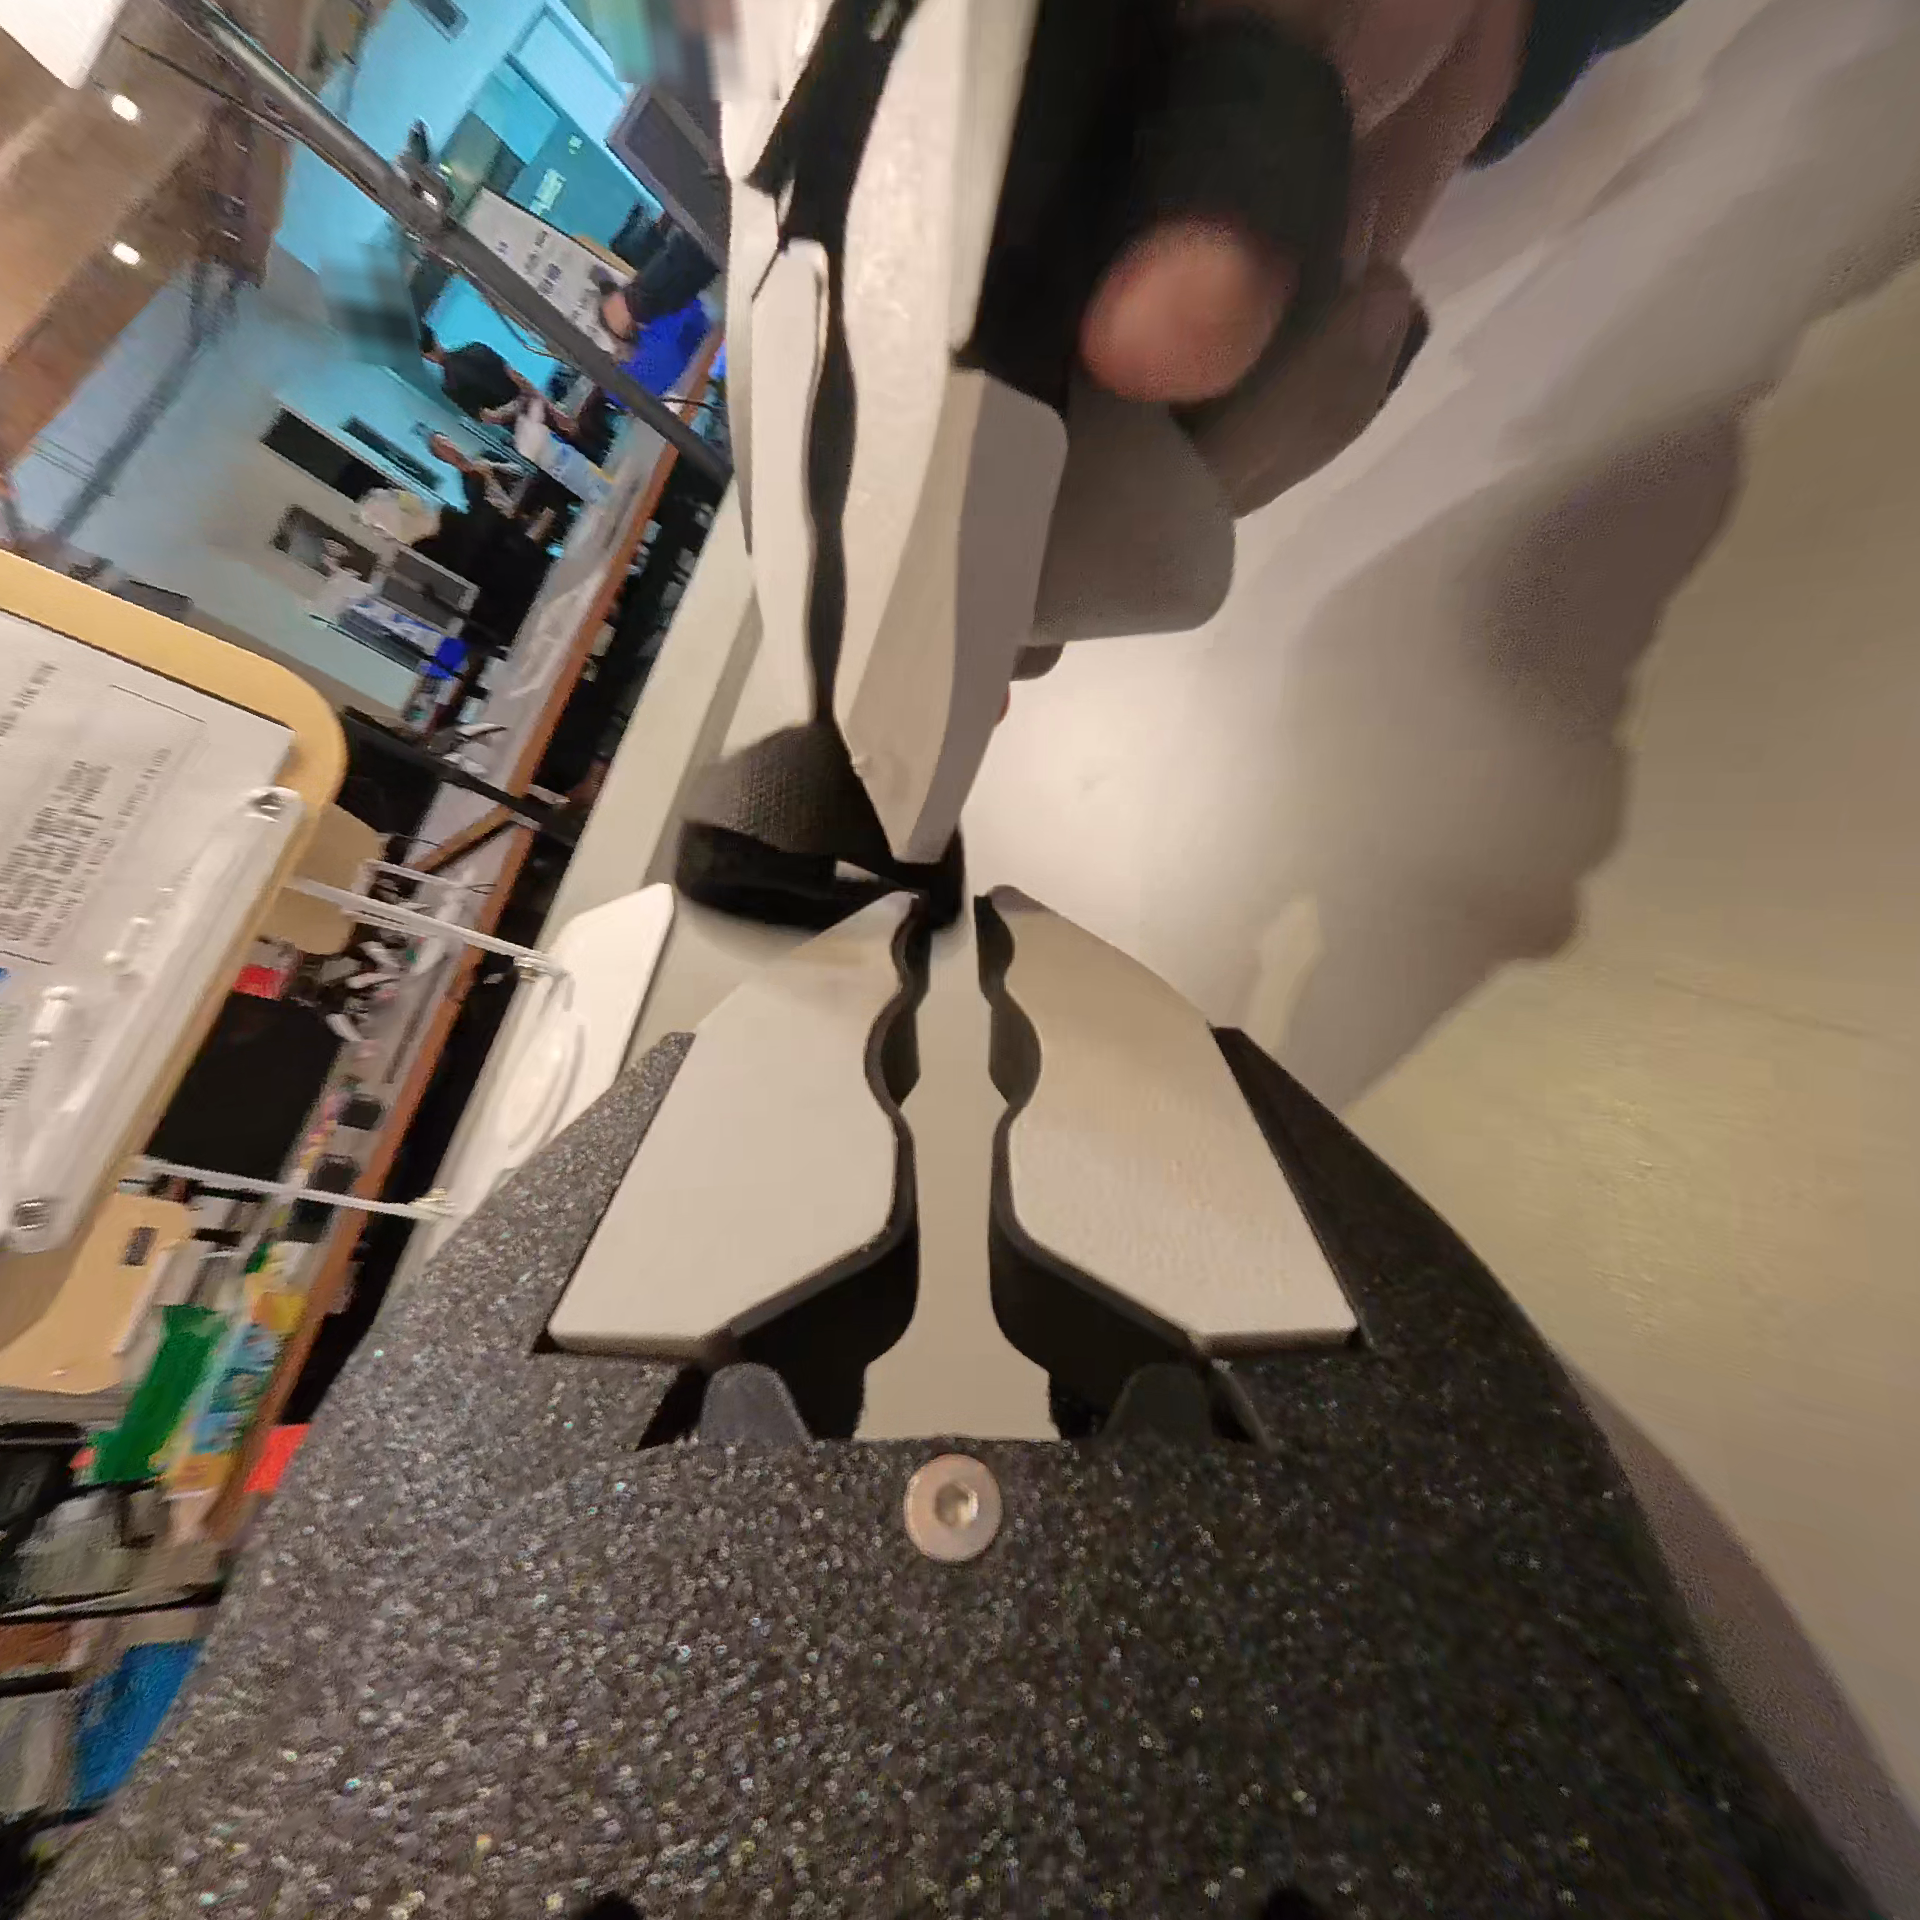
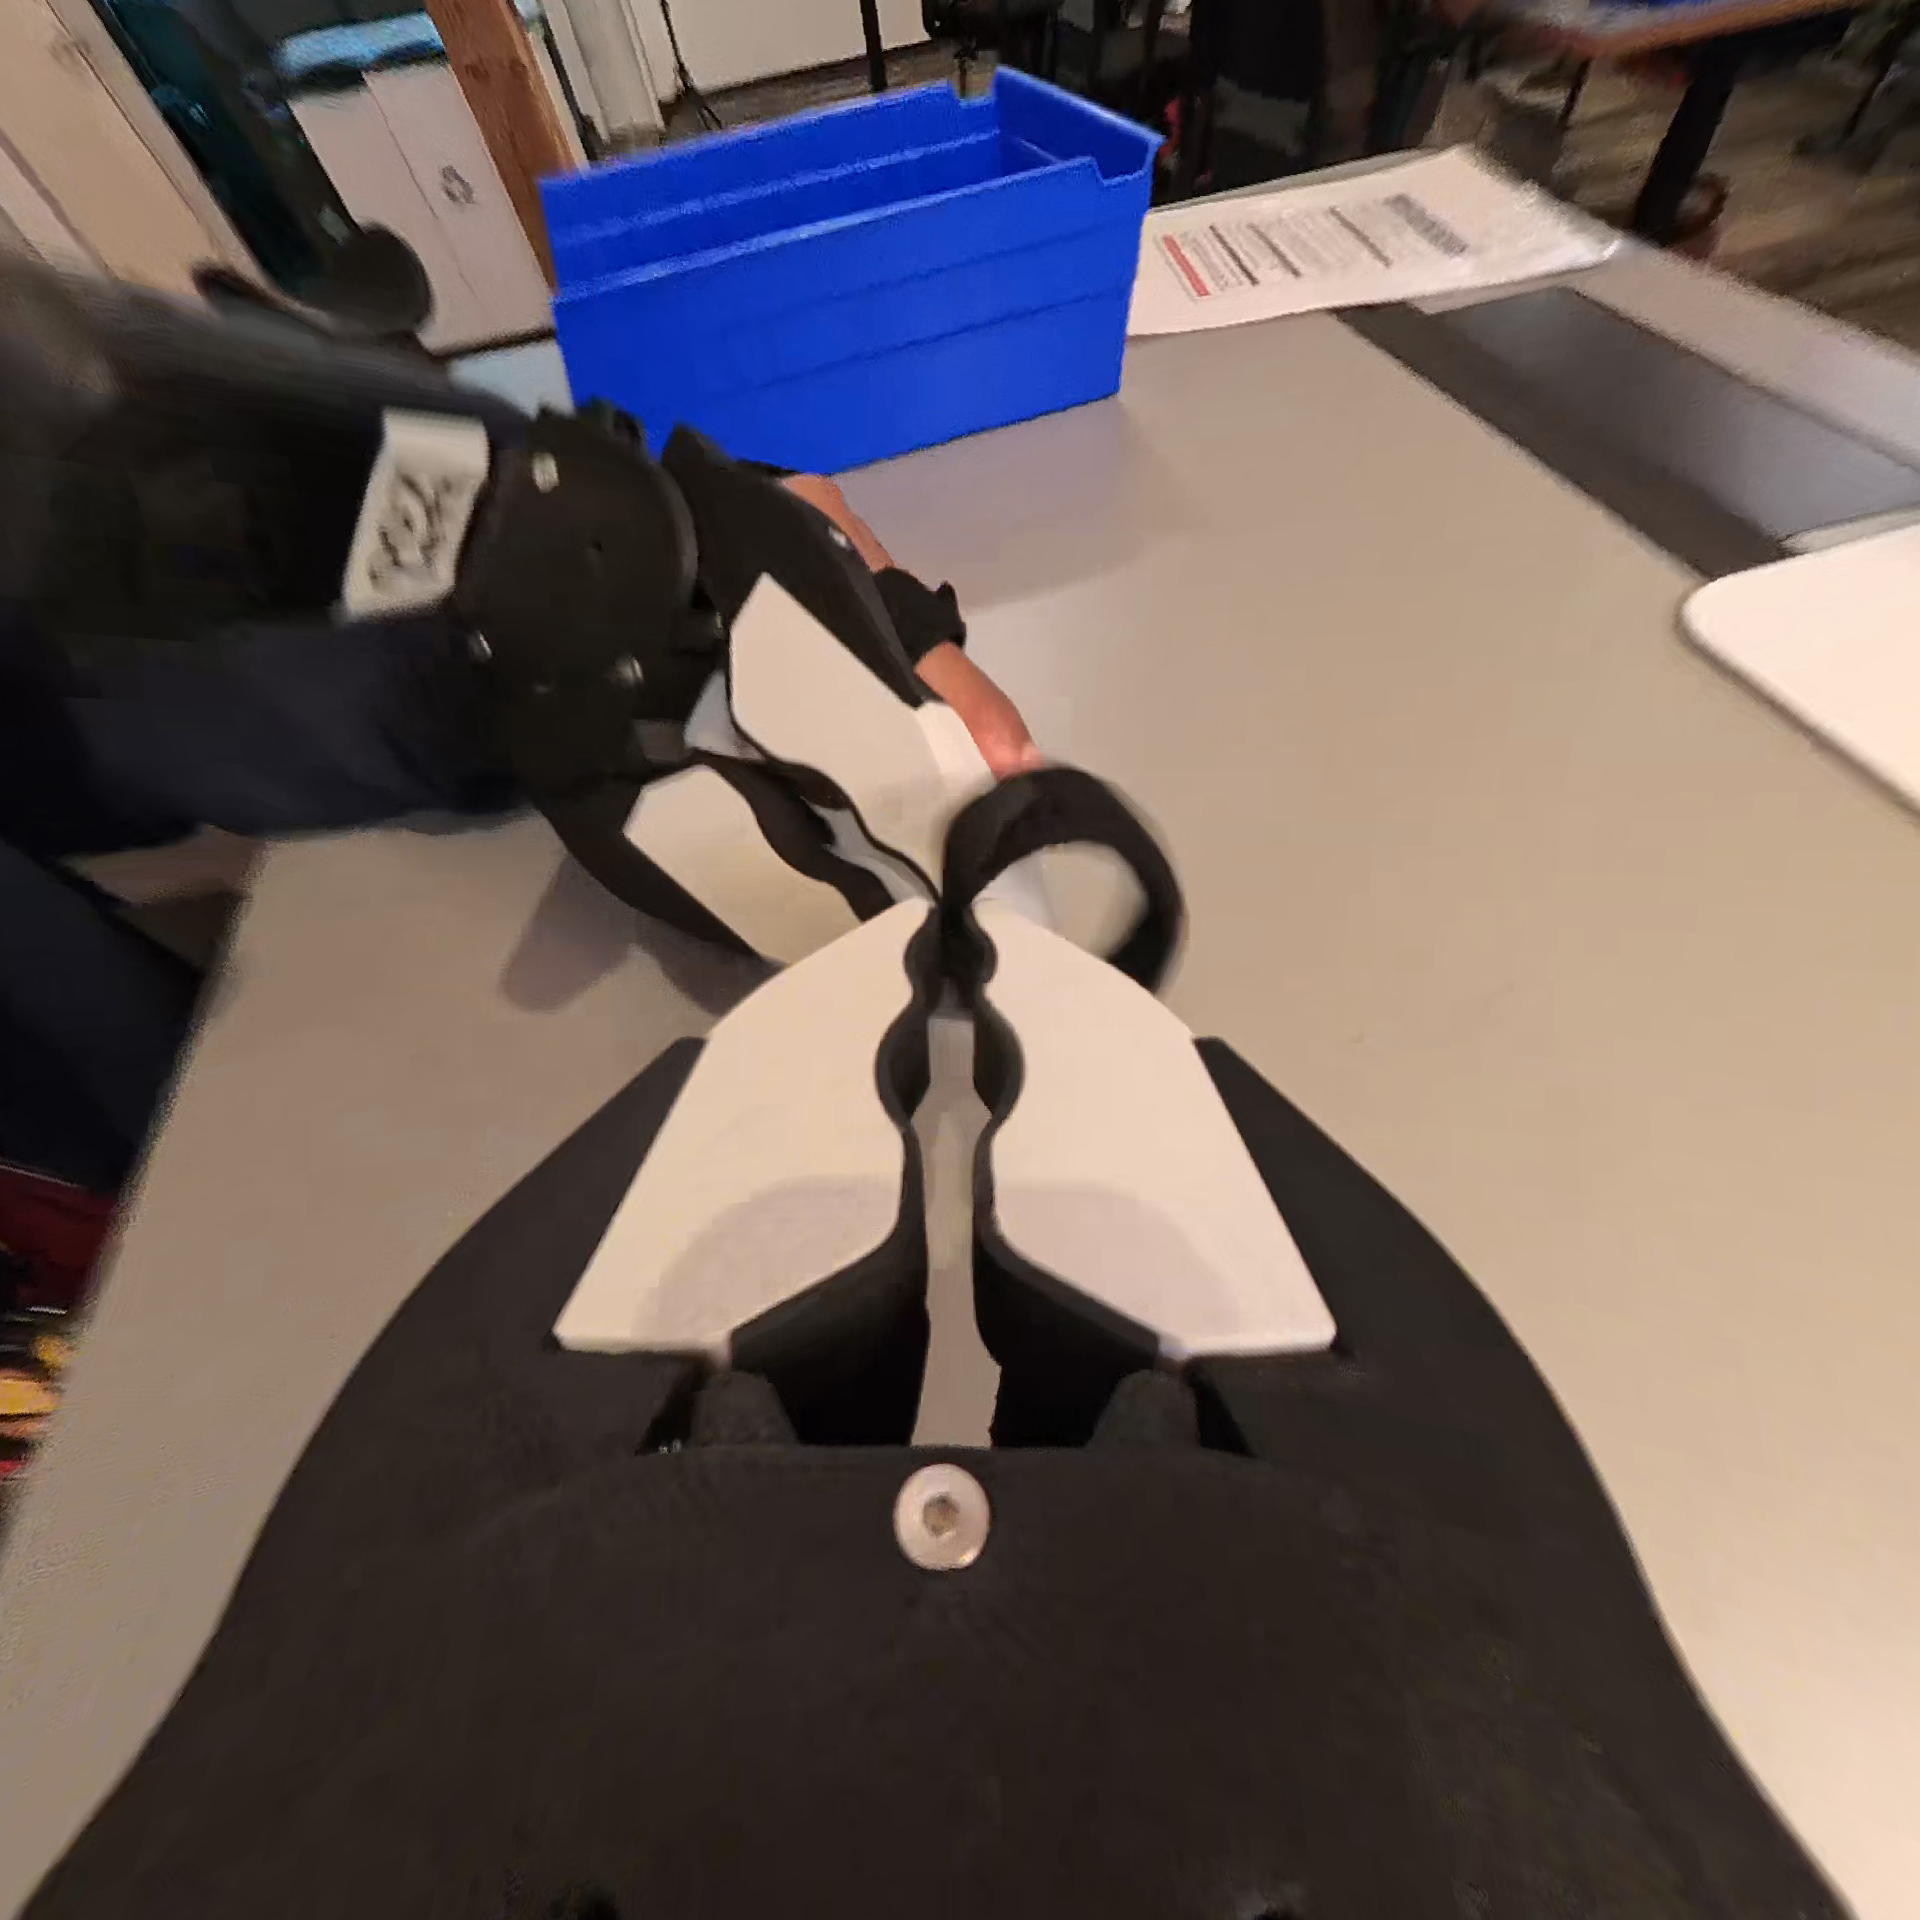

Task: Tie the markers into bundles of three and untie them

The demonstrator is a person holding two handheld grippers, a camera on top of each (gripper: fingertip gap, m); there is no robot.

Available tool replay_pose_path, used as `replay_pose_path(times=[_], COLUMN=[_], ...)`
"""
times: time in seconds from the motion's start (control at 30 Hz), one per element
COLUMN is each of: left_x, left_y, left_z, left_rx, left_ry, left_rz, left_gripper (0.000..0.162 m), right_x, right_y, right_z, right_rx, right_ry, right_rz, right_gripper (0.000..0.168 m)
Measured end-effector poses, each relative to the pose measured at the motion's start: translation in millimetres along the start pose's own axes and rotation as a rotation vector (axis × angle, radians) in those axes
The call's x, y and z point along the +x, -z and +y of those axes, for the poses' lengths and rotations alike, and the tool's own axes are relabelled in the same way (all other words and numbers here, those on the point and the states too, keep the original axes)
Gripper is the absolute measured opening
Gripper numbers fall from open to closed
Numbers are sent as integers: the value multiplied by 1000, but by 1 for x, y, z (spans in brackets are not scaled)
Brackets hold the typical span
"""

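Above the grey table (image 2: 1351,790): both grippers meet at a black strap (image 2: 1081,821).
Right gripper (image 2: 951,920) fingers pinched tight on the strap's bunched end, loop hanging free past the tips. Left gripper (image 1: 948,902) fingers narrow, a small gap showing, tips at the strap; grip on it can't be confirmed. Blue bin (image 2: 842,281) well behind the strap. No markers visible.

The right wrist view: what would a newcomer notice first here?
A black strap loop stands out first, pinched at the tips of the right gripper over the grey table. The left gripper meets it from the left. Behind, a bright blue bin sits at the table's far edge.
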State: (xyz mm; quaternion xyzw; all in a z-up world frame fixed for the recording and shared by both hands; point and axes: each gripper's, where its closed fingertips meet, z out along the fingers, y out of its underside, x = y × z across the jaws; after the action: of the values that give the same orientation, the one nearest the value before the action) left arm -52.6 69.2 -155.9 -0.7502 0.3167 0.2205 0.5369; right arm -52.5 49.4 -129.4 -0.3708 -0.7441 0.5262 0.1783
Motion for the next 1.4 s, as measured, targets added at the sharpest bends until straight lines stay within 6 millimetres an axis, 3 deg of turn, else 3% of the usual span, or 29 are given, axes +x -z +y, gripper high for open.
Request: replay_pose_path(times=[0.1, 0.2, 0.43, 0.67, 0.9, 1.0, 1.1, 1.3, 1.4], left_x=[3, 1, -17, -6, 4, 7, -5, -43, -56], left_y=[3, 12, 28, 27, 29, 29, 28, 44, 53], left_z=[4, -3, -29, -31, -37, -42, -44, -50, -50], left_rx=[14, 107, 378, 370, 360, 379, 455, 752, 848], left_ry=[120, 359, 967, 1298, 1370, 1345, 1342, 1338, 1215], left_rz=[96, 225, 484, 726, 839, 839, 755, 578, 412], left_gripper=[12, 14, 18, 21, 21, 5, 4, 3, 3], right_x=[14, 16, -1, -11, -16, -14, -3, 13, 17], right_y=[4, 9, 5, 1, 0, -1, 3, 19, 21], right_z=[10, 13, 19, 22, 27, 29, 20, -12, -22], right_rx=[-23, -9, -27, -46, -59, -74, -39, 148, 209], right_ry=[222, 379, 500, 618, 657, 667, 637, 521, 454], right_rz=[124, 172, 121, 125, 104, 116, 200, 394, 489], right_gripper=[1, 1, 1, 1, 1, 2, 6, 19, 19])
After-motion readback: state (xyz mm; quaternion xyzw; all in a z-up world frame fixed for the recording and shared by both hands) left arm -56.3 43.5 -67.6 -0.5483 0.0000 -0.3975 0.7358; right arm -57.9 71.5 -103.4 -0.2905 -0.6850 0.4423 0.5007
